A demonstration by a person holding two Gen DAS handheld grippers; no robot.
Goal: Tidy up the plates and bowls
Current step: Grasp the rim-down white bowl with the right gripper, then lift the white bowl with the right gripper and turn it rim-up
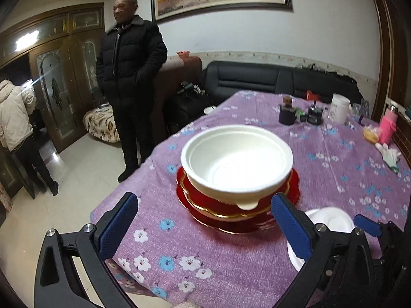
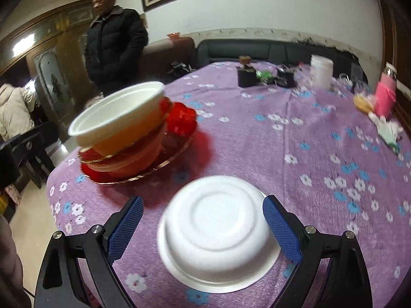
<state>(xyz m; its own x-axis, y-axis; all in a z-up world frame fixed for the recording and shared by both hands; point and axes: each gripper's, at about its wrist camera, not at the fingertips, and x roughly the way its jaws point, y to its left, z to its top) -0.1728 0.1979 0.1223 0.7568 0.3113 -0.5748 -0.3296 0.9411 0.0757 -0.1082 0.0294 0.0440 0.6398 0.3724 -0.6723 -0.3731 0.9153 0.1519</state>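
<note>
Upright white bowl (image 1: pixel 237 164) at frame centre, atop stacked red plates (image 1: pixel 231 213) on the purple-clothed worktop (image 1: pixel 205 251). Left gripper (image 1: pixel 204 219) below it, spread wide, empty. Upturned white bowl (image 2: pixel 218 233) at lower centre between the parted right gripper (image 2: pixel 203 220) pads, right pad possibly touching its rim, not clamped.

Two near wrist views, sharing table (image 1: pixel 231 269)
</note>
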